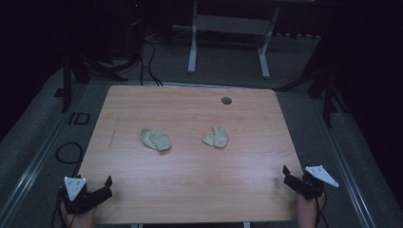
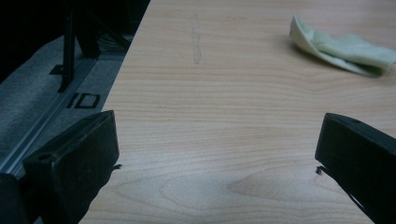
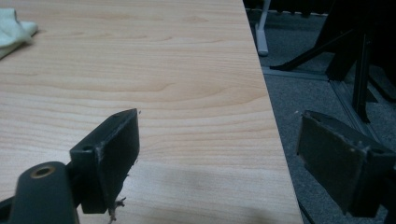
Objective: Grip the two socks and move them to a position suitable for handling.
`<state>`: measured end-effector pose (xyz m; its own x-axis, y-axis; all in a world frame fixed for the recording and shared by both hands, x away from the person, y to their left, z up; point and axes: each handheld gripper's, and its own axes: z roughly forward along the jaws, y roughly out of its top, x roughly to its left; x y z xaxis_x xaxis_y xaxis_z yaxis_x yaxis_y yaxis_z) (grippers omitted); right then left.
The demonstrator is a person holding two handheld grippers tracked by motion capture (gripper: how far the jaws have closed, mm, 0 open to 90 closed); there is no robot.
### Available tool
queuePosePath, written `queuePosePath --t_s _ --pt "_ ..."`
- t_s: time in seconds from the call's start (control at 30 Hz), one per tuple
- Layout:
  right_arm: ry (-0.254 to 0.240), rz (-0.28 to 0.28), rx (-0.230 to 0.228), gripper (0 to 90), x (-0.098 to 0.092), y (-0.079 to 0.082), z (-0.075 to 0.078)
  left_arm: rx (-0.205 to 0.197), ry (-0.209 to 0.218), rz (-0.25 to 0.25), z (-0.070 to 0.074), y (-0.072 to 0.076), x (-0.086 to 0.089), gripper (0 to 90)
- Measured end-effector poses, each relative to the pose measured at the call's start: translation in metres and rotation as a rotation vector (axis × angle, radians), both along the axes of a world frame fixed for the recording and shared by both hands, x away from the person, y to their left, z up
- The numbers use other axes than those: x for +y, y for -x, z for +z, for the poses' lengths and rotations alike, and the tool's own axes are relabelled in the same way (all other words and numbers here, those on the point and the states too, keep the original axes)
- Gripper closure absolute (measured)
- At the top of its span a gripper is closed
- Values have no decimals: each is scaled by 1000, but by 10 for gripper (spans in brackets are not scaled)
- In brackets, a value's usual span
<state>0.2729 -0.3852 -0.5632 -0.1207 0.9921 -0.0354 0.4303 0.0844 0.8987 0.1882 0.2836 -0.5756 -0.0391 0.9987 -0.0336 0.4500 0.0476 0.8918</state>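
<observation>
Two crumpled pale yellow-green cloths lie mid-table on the wooden table (image 1: 190,190): the left cloth (image 1: 156,139) and the right cloth (image 1: 215,137). My left gripper (image 1: 105,188) rests at the table's near left corner, jaws wide apart with nothing between them. In the left gripper view, the left gripper (image 2: 217,144) points over bare wood, with the left cloth (image 2: 341,46) far ahead to the right. My right gripper (image 1: 290,179) sits at the near right edge, also open. In the right gripper view, the right gripper (image 3: 217,135) straddles the table edge, and a cloth (image 3: 14,30) shows at top left.
A small round grommet hole (image 1: 226,100) sits near the table's far edge. Behind the table stands a white frame on legs (image 1: 192,52). Cables (image 1: 69,153) lie on the grey carpet at left, and black stands (image 1: 328,95) flank the right.
</observation>
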Motion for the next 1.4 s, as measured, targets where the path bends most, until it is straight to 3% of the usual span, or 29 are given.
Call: queuePosePath --t_s 0.23,0.53,0.63,0.73,0.83,0.93,1.0,1.07,1.17,1.4 --pt "16 -17 27 130 -1 -3 0 2 -15 21 1 3 -2 0" --pt "-24 16 73 132 -4 -6 5 -23 -35 -10 2 2 -3 0" --pt "-104 60 113 138 -2 -7 10 -21 -42 -23 2 2 -3 0" --pt "-80 76 120 138 3 -10 12 -14 -37 -35 2 2 -5 0" --pt "-62 128 143 134 15 -17 14 -9 -36 -37 2 2 -8 0" --pt "-45 175 183 133 27 -23 13 -32 -26 -49 3 2 -10 0" --pt "-44 207 209 133 34 -26 13 -43 -43 -50 5 3 -11 0" --pt "-27 235 228 133 42 -29 13 -33 -48 -37 7 4 -13 0" --pt "-21 261 243 132 51 -34 13 -8 0 -43 9 3 -12 0" --pt "-21 286 253 131 68 -46 20 48 9 -76 6 0 -16 0"
